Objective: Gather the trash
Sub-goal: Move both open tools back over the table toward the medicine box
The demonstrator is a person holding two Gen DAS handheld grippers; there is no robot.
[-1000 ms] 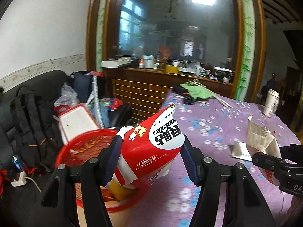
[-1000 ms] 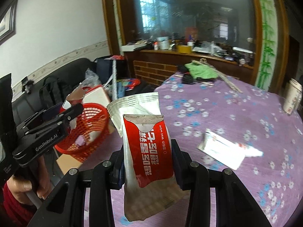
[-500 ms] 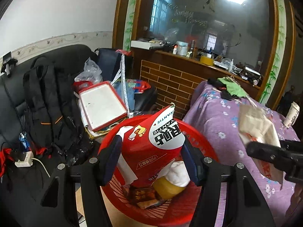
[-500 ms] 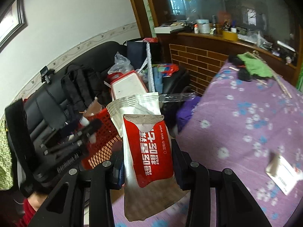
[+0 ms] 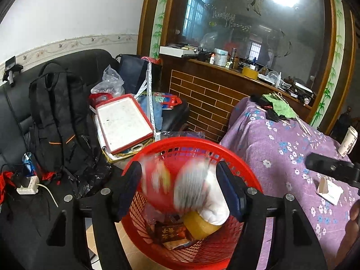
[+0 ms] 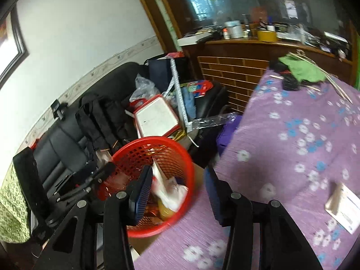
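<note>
Your left gripper [image 5: 180, 189] jaws are spread over the red basket [image 5: 227, 153]; a blurred packet [image 5: 175, 186] sits between them, contact unclear. Right gripper [image 6: 177, 193] jaws are spread, empty, at the table [image 6: 292, 148] edge.

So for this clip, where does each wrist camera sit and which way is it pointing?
Left wrist: on the left hand-held gripper, above the red basket, looking down into it; its open fingers show, with a blurred red packet between them.
Right wrist: on the right hand-held gripper, over the purple tablecloth edge, facing the basket; its open fingers show.
Shared: basket, sofa, tablecloth.
</note>
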